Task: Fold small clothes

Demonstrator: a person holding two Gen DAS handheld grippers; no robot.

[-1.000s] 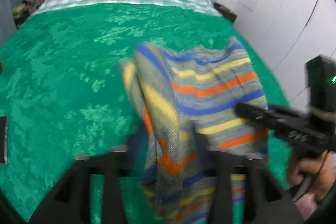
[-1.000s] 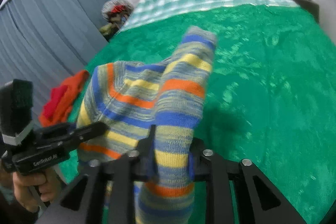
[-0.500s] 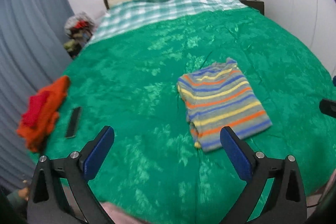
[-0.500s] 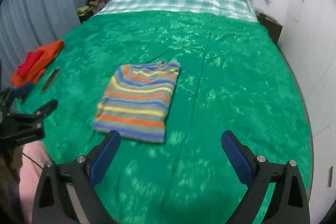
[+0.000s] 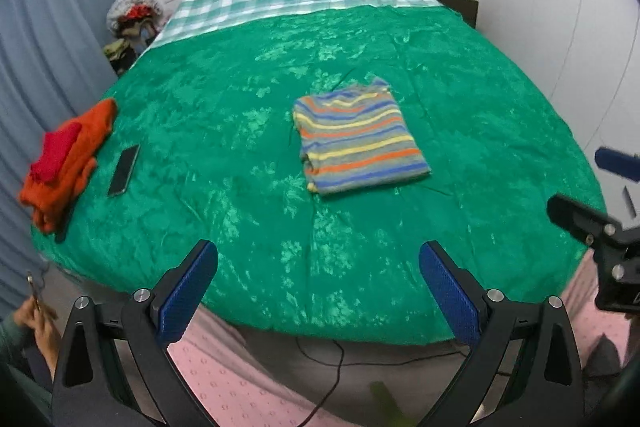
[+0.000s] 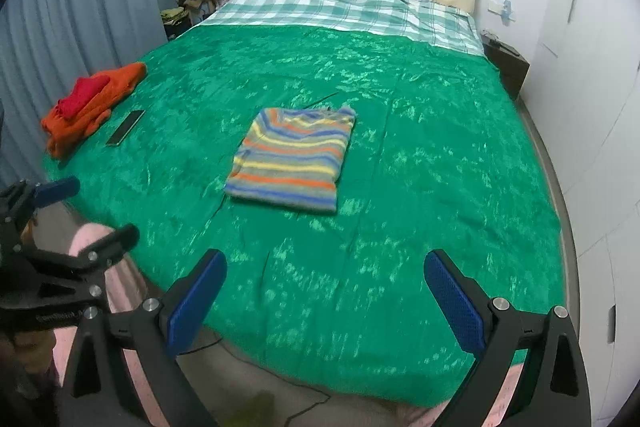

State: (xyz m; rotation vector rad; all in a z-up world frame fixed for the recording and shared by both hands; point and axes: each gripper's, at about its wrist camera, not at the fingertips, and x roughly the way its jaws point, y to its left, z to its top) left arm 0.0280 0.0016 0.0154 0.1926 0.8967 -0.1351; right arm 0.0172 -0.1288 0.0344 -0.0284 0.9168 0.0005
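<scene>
Lying folded on green bedspread (image 5: 224, 131), striped sweater (image 5: 358, 141), no legible labels

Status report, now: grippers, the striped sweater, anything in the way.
Left gripper open, empty. Right gripper open, empty. Striped sweater folded flat on green bedspread. Phone and orange clothes well aside; nothing blocking.

Both hand-held grippers, left (image 5: 318, 281) and right (image 6: 324, 289), have black angular frames, silver screws and textured blue pads (image 5: 188, 291).
</scene>
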